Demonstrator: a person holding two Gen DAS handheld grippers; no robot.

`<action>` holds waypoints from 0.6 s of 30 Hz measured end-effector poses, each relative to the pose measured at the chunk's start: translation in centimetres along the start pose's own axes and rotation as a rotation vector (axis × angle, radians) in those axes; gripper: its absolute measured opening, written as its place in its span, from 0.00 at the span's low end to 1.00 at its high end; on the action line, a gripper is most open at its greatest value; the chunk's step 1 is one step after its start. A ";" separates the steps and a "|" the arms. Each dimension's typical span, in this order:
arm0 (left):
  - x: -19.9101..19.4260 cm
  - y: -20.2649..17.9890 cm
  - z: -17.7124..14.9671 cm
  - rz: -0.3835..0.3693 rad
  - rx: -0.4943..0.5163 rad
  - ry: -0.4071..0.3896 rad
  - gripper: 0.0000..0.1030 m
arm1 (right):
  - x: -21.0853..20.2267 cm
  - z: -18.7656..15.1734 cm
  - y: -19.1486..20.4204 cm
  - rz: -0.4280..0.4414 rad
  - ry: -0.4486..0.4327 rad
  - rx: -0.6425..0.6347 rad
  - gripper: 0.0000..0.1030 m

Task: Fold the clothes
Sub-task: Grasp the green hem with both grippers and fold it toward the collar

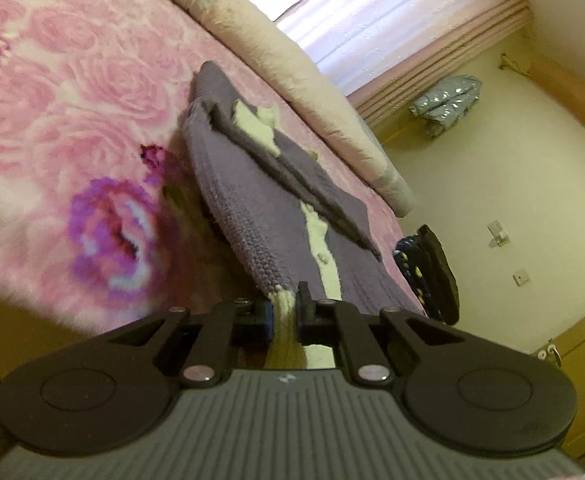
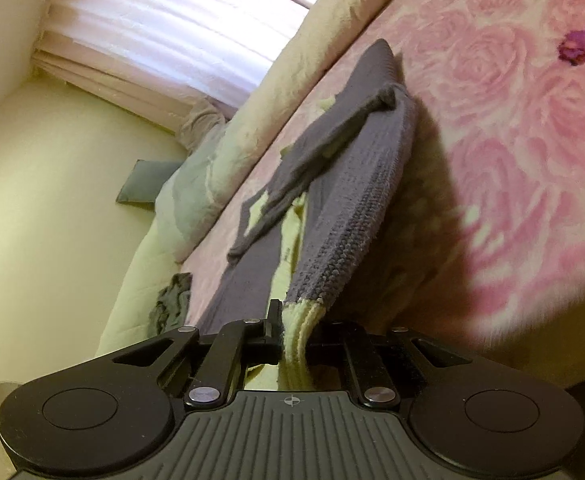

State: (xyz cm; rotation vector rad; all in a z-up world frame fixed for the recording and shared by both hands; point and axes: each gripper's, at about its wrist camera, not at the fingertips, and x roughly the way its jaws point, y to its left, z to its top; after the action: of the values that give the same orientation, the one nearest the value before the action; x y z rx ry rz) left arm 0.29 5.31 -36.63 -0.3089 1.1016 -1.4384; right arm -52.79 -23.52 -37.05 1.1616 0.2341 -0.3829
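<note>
A purple knitted sweater (image 1: 252, 184) with cream ribbed trim lies stretched along the pink rose-patterned bedspread (image 1: 72, 92), its sleeves folded over the body. My left gripper (image 1: 284, 312) is shut on the cream ribbed hem at one near corner, which is lifted off the bed. In the right wrist view the same sweater (image 2: 352, 200) runs away from me, and my right gripper (image 2: 296, 332) is shut on the cream ribbed hem at the other near corner, also raised. The lifted edge casts a shadow on the bedspread (image 2: 512, 140).
A rolled cream blanket (image 1: 276, 60) lies along the far side of the bed under a curtained window. Dark clothes (image 1: 428, 268) sit at the bed's end. A silver bag (image 1: 448, 100) lies on the floor. Grey-green cushions (image 2: 184, 184) and a crumpled dark cloth (image 2: 172, 296) lie beside the bed.
</note>
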 end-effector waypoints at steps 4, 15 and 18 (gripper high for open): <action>-4.3 -0.8 -3.0 -0.016 -0.003 -0.004 0.07 | -2.2 -2.9 1.3 0.017 0.016 0.014 0.07; -7.9 -2.1 -4.6 -0.031 -0.020 0.036 0.07 | -5.7 -6.8 3.1 0.005 0.081 0.040 0.07; -7.1 -2.9 -2.5 -0.077 -0.010 0.022 0.08 | -5.5 -4.6 4.8 0.032 0.084 -0.025 0.07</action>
State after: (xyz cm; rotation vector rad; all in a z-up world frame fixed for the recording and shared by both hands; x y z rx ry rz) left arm -1.74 12.12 -32.82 -0.3468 1.1249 -1.5083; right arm -55.74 -16.70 -32.71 1.1570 0.2924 -0.3029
